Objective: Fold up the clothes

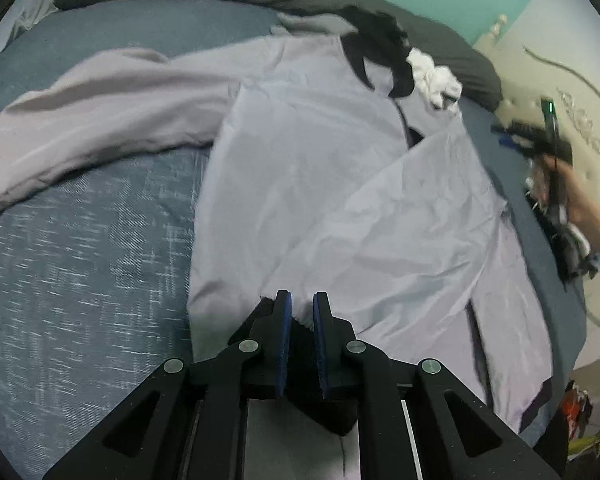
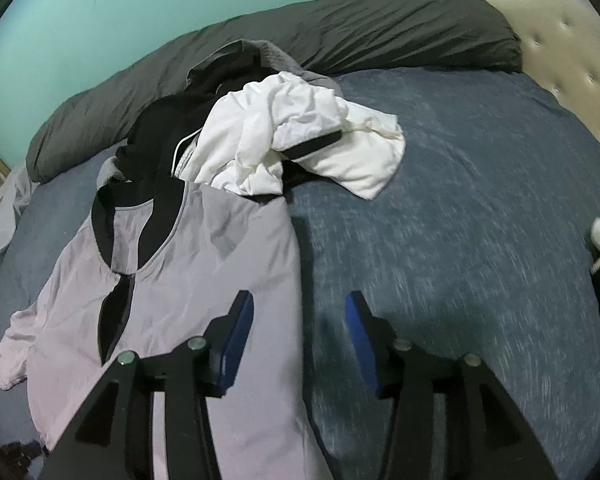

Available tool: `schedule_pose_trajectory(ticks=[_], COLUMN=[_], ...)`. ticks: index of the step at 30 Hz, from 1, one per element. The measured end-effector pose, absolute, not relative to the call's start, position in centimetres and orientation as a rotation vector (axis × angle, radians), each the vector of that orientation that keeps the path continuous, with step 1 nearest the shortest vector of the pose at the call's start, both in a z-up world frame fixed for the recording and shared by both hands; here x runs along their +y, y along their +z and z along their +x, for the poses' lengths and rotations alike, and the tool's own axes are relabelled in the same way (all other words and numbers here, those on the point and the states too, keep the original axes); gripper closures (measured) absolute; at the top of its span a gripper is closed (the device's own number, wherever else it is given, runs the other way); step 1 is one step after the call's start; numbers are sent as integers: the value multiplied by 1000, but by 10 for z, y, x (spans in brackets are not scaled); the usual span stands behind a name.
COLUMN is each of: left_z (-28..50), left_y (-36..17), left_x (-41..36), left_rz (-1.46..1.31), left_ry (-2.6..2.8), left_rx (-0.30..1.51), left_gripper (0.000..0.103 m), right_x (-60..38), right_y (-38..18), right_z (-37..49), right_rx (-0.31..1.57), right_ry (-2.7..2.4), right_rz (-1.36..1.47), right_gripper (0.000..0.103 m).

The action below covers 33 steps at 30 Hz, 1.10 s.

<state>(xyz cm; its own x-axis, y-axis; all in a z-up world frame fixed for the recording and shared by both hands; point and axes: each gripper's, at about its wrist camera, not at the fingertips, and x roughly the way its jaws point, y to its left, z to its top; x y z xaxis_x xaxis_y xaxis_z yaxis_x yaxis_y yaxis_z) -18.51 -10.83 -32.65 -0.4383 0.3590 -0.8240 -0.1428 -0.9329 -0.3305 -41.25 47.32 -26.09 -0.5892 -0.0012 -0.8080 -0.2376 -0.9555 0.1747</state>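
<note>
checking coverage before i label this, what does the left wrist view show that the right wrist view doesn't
Only the left wrist view: the left hand-held gripper nearly shut on the hem of the lilac jacket, plus the person's hand at the bed's right edge.

Only the right wrist view: the right hand-held gripper, open and holding nothing, over the blue bedsheet.

Both: the jacket, the white garment, the dark duvet, the sheet.

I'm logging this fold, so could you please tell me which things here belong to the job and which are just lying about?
In the job:
- lilac jacket, spread on the bed
- left tool, nipping the jacket's hem
- right tool, open over the sheet

Lying about:
- white garment
- black garment
- dark duvet
</note>
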Motion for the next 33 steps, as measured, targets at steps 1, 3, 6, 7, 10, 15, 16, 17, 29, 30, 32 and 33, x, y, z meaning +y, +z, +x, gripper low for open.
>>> schedule_pose_trajectory(ticks=[1,3,6,7,10,15,16,17,29,30,32,33], left_z=[-186,-189,-192,-193,-193,-194,-194,-193,-190,-190,-190,-191], left_y=[-329,-335,-341,-342,-343,-346,-347,-347,-348,-349,-350,-349], left_x=[-108,-107,-105,-105,-104,-107,-108,-108,-108,-108,-107,-108], left_rz=[-1470,-1485,-1496,-1497,-1497,-1497,-1499,-1499,-1497,-1498,-1498,-1498], left_ry=[2417,2413,2412,2412,2413,2403,2400,2399,2398,2395,2388,2385], left_rx=[-302,-296,-276,-269,-248,-253,-258,-258,-234,-234,-234,-234], left_gripper=[91,91,91,91,91,91,91,91,91,91,91,91], right_x=[473,472,471,471,468,467,468,469,471,472,473,473], right_y=[-262,-265,-269,-270,-277,-292,-294,-297,-315,-316,-319,-321], right_z=[-420,-436,-460,-468,-490,-515,-518,-520,-535,-536,-539,-540], right_rx=[391,375,350,339,298,233,231,230,212,213,199,196], right_ry=[2652,2642,2627,2620,2592,2529,2523,2518,2468,2455,2416,2401], right_rz=[-1358,-1372,-1385,-1391,-1431,-1487,-1492,-1496,-1551,-1547,-1535,-1532], right_gripper=[50,48,48,48,48,48,48,48,98,98,99,99])
